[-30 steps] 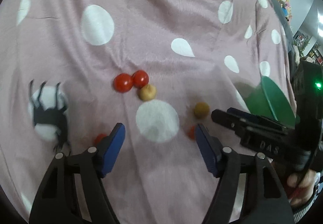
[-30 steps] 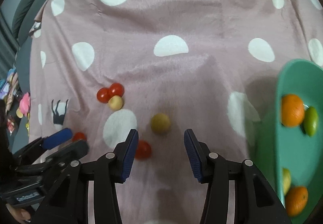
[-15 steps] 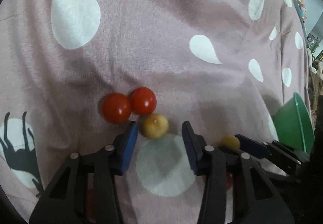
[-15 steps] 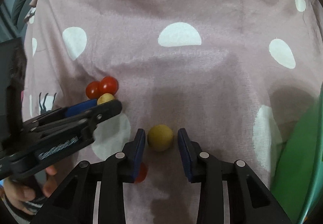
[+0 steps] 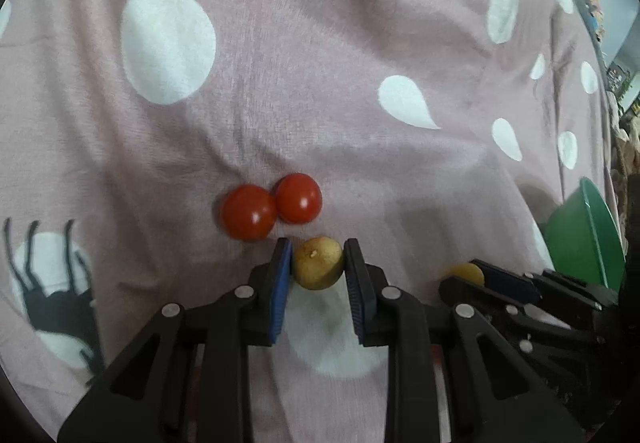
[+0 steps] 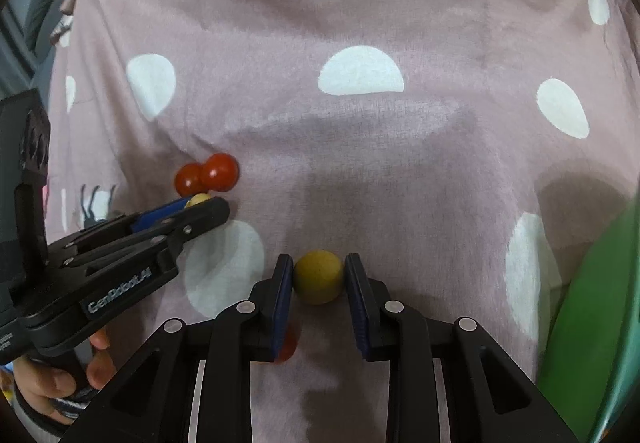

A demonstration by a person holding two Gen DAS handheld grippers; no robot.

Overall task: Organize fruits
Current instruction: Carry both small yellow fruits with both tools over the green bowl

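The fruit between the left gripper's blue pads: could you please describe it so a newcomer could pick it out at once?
On the pink cloth with white dots, find the two touching red tomatoes. Just below and right of them, the left gripper closes on a small yellowish fruit. It is paler and speckled, unlike the plain mustard ball in the right gripper.

I've got a mauve cloth point(image 5: 320, 103) with white spots; a black animal print point(image 5: 52, 295) sits lower left.
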